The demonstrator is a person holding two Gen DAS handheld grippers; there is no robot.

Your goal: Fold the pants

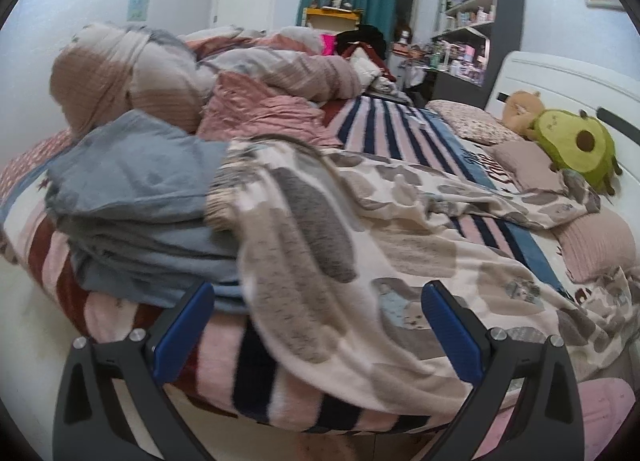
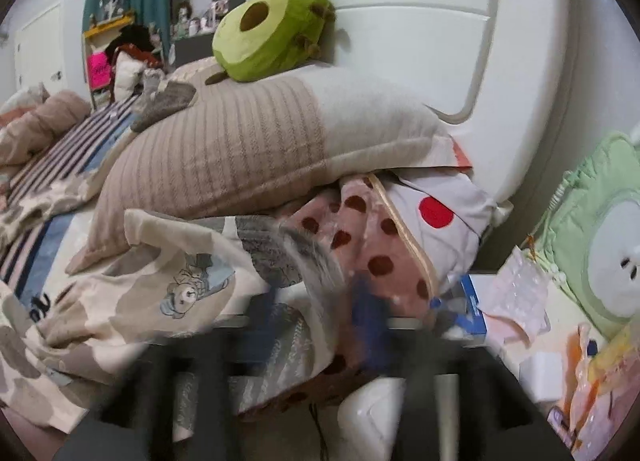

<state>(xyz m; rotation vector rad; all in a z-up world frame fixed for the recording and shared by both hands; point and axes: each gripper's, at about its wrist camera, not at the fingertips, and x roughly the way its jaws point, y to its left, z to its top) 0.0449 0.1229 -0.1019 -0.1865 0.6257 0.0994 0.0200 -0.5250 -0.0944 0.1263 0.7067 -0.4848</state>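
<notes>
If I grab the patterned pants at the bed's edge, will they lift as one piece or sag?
The patterned pants lie in soft wrinkles draped over the bed edge, so they will likely sag and trail. They look thin, so probably light. The left gripper stands open around a fold; one pinch may gather only a single layer.

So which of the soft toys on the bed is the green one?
The avocado plush, round with a brown pit, by the white headboard. The toy beside it is tan.

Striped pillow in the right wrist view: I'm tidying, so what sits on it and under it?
On the striped pillow rests a green avocado plush. Under its right end, a polka-dot cloth shows; anything deeper is covered.
</notes>
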